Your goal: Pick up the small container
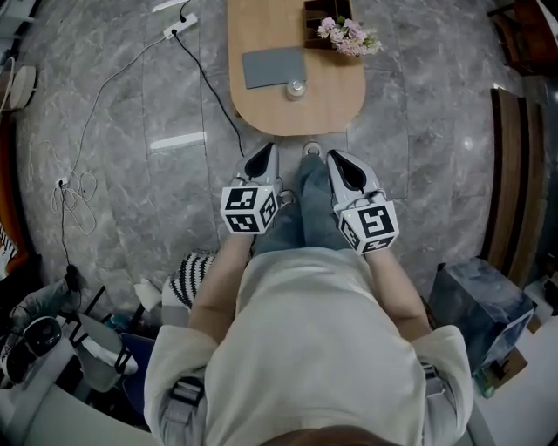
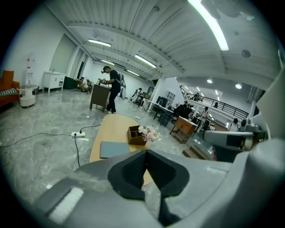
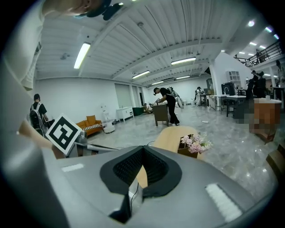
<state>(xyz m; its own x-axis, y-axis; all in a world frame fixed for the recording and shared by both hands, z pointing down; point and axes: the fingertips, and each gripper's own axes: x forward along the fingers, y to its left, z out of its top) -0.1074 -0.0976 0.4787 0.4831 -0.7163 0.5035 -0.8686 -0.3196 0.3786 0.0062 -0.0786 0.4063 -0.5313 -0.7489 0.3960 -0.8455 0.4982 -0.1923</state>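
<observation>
The small container (image 1: 296, 88), clear and round, stands on the oval wooden table (image 1: 336, 96) beside a grey mat (image 1: 274, 67). A wooden box with pink flowers (image 1: 348, 35) sits farther back. Both grippers are held near the person's body, short of the table's near end. My left gripper (image 1: 261, 159) has its jaws together with nothing between them, as the left gripper view (image 2: 146, 152) confirms. My right gripper (image 1: 337, 162) is beside it, also shut and empty (image 3: 143, 148). In both gripper views the container is hidden behind the gripper bodies; only the table (image 2: 114, 130), the mat (image 2: 114, 148) and the flowers (image 3: 196, 143) show.
A power strip (image 1: 180, 26) and black cable (image 1: 218, 96) lie on the marble floor left of the table. A blue-grey box (image 1: 478, 303) stands at the right, wooden furniture (image 1: 514, 183) beyond it. Chairs and gear crowd the lower left. People stand far off (image 2: 112, 89).
</observation>
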